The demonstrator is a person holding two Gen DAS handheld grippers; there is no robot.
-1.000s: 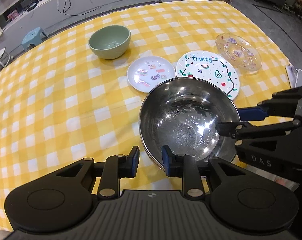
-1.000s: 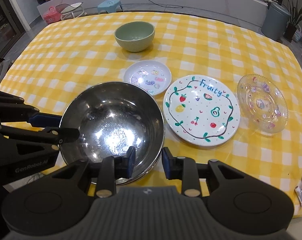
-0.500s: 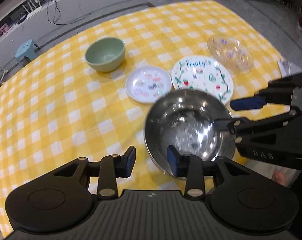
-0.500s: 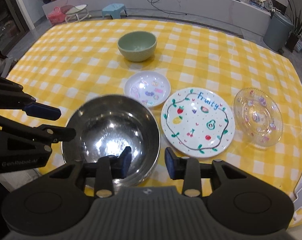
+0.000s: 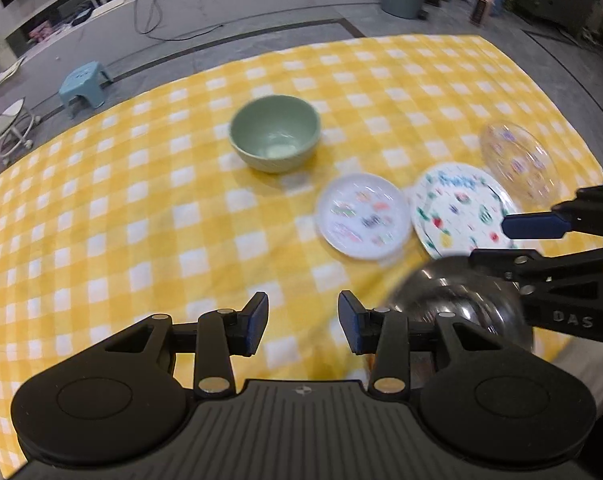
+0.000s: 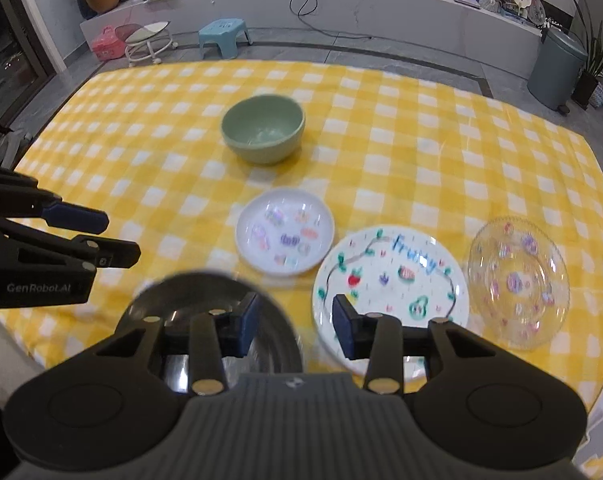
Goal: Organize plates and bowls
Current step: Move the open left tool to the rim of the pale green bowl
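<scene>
A steel bowl (image 5: pixel 453 304) (image 6: pixel 205 292) sits near the front edge of the yellow checked table (image 5: pixel 141 220). My left gripper (image 5: pixel 303 324) hovers open to its left with only cloth between its pads. My right gripper (image 6: pixel 295 326) is open too, just above and right of the bowl's rim, holding nothing. Each shows in the other's view: right gripper (image 5: pixel 489 242), left gripper (image 6: pixel 121 234). Beyond lie a green bowl (image 5: pixel 275 142) (image 6: pixel 263 128), a small white plate (image 5: pixel 363 216) (image 6: pixel 285 236), a "Fruity" plate (image 5: pixel 461 208) (image 6: pixel 389 280) and a clear glass plate (image 5: pixel 517 160) (image 6: pixel 517 280).
The plates lie in a row across the middle right and the green bowl stands alone further back. Bare checked cloth stretches over the table's left half (image 6: pixel 121 152). On the floor beyond are a blue stool (image 6: pixel 223 36) and a grey bin (image 6: pixel 555 72).
Both grippers stood at the steel bowl's near rim with narrow jaws. Their jaws have since widened, and both have drawn back and up from the bowl, the left one swinging leftward.
</scene>
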